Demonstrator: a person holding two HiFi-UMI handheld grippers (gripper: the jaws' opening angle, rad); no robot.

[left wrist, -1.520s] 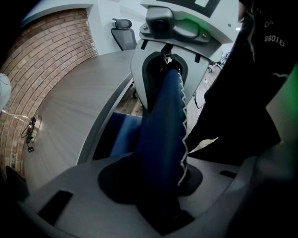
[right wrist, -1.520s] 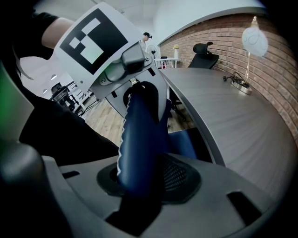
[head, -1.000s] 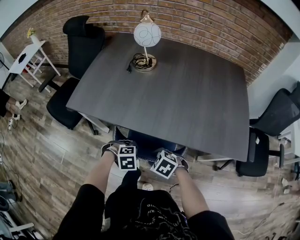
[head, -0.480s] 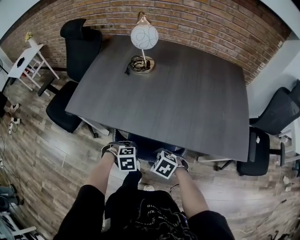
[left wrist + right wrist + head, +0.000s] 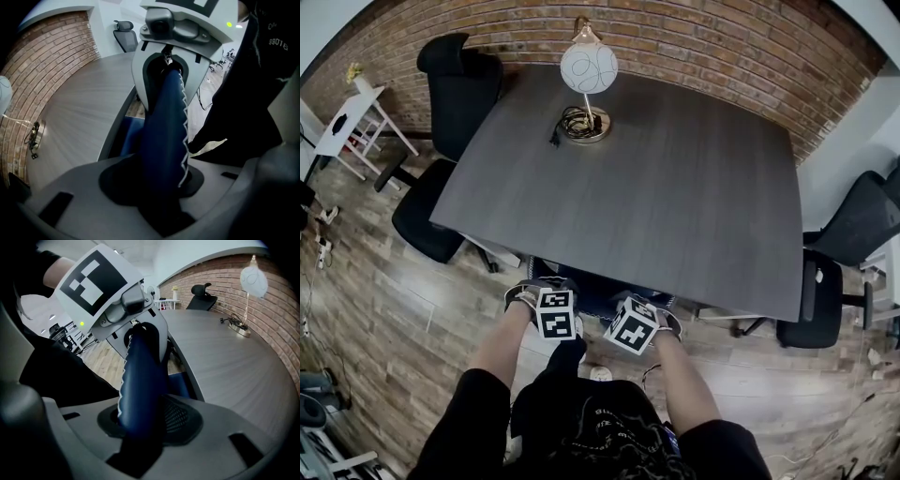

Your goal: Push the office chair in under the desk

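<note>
Office chair (image 5: 598,284), its smooth navy padded back edged with white zigzag stitching, sits tucked against the near edge of the dark wood-grain tabletop (image 5: 656,187). Left claw (image 5: 159,185) and right claw (image 5: 140,420) each clamp the back's rounded top edge.

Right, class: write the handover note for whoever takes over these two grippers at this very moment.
Left gripper: shut on the top edge of the blue padded office chair's back.
Right gripper: shut on the same edge, beside the left one.
Done: the seat looks already in under the dark grey wooden desk, with the back close to its near edge.
Left: perhaps a last short push, then open both grippers.
</note>
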